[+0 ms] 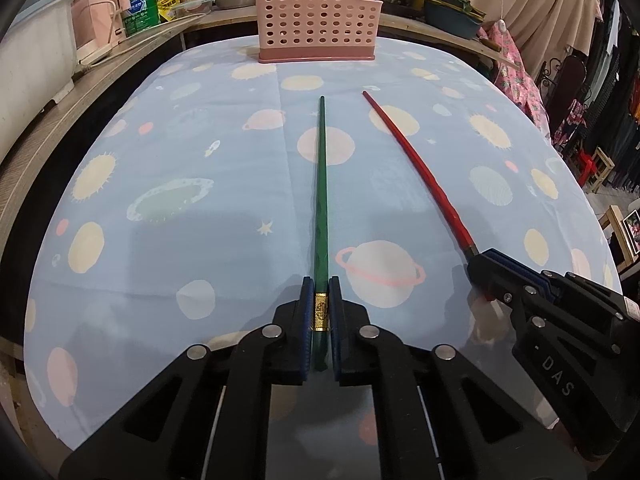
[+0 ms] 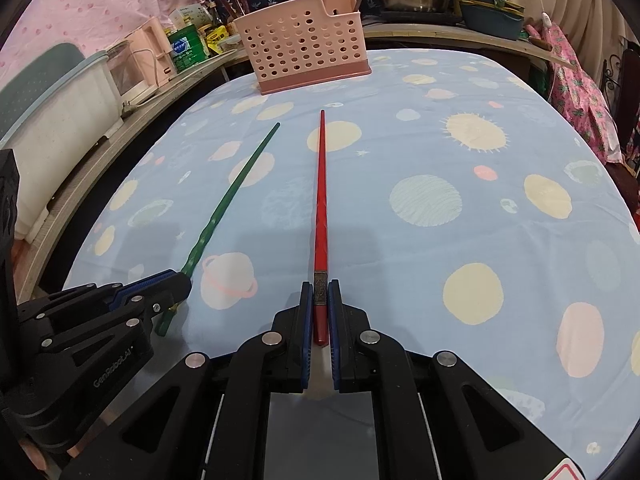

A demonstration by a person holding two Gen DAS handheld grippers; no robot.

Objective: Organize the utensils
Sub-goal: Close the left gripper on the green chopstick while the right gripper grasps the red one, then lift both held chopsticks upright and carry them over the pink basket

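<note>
The green chopstick (image 1: 321, 184) lay on the tabletop (image 1: 180, 208), its thick end with a gold band clamped between the closed fingers of the left gripper (image 1: 321, 292). Beside it, a little apart, the red chopstick (image 2: 320, 200) lay in the same way, and the fingers of the right gripper (image 2: 320, 294) were closed on its banded thick end. Both thin tips pointed toward the pink perforated utensil basket (image 1: 316, 16), which stood at the far edge of the tabletop. A planet-printed blue cloth (image 2: 460, 240) covered the tabletop.

Even indoor light, soft shadows, sharp focus, strong fisheye bending and dark vignetted corners.
</note>
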